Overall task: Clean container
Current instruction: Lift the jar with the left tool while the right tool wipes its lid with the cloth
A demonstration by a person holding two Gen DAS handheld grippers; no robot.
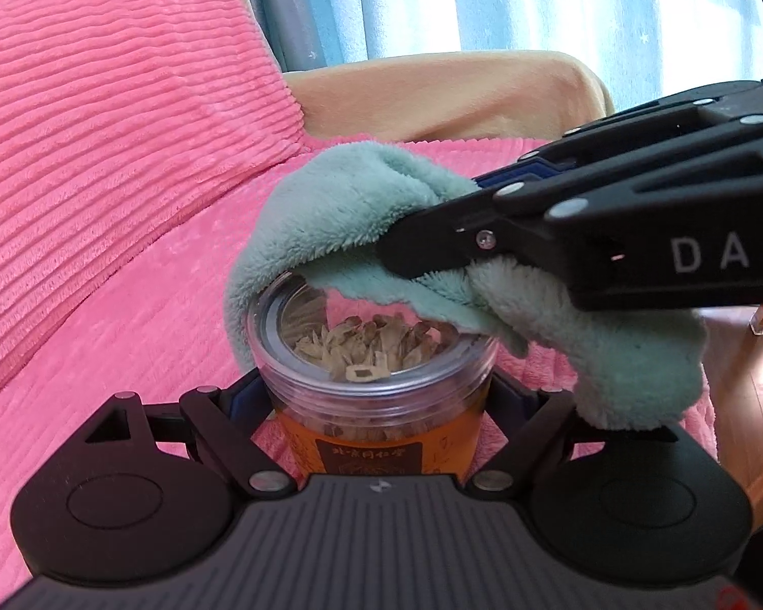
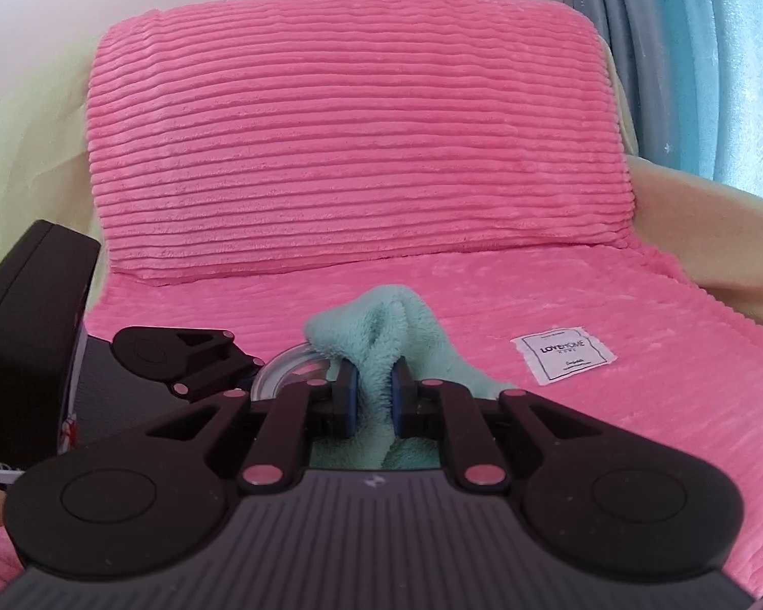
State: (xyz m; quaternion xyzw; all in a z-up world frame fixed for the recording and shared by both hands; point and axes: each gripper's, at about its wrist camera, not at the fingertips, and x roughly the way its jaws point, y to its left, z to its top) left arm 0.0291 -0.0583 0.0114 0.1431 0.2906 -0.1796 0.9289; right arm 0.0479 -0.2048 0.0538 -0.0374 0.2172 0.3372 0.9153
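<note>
While my left gripper (image 1: 376,396) clamps the clear jar (image 1: 376,386) between its two fingers, I see the jar standing upright over the pink ribbed seat cover (image 1: 127,315), its lid off and pale dried slices (image 1: 366,345) showing through the open mouth, an orange label lower on its wall. My right gripper (image 2: 373,396) is closed on a mint-green fleece cloth (image 2: 381,335), the blue pads pinching a bunched fold. From the left wrist view that cloth (image 1: 341,213) drapes over the far rim of the jar and hangs down on its right side, with the right gripper's black fingers just above the opening. Behind stands a pink ribbed cushion (image 2: 351,137), and a white fabric tag (image 2: 562,353) lies on the cover to the right. Blue curtains (image 1: 534,5) hang behind the seat.
</note>
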